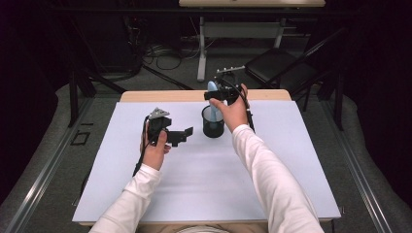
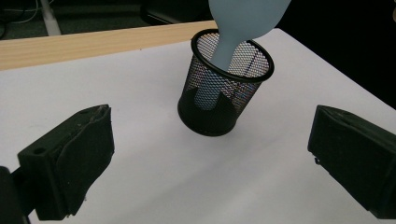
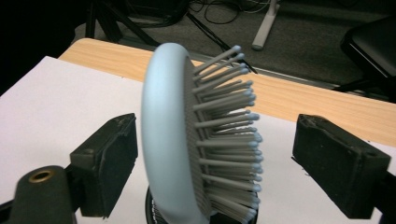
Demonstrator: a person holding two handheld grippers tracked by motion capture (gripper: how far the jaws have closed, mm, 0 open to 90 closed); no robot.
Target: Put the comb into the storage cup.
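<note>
Hairbrush standing handle-down in the mesh pen cup, both grippers released.

High view: the light blue hairbrush (image 1: 213, 93) stands in the black mesh cup (image 1: 213, 124) at the far middle of the white table (image 1: 204, 179); the right gripper (image 1: 221, 91) flanks its head, the left gripper (image 1: 180, 136) hangs apart; left gripper view: jaws spread wide, nothing between, the handle inside the cup (image 2: 224, 93); right gripper view: jaws parted either side of the bristled head (image 3: 201, 140), clear of it.

Left hand-held gripper (image 1: 180, 136) and right hand-held gripper (image 1: 221, 92) both gape open.
</note>
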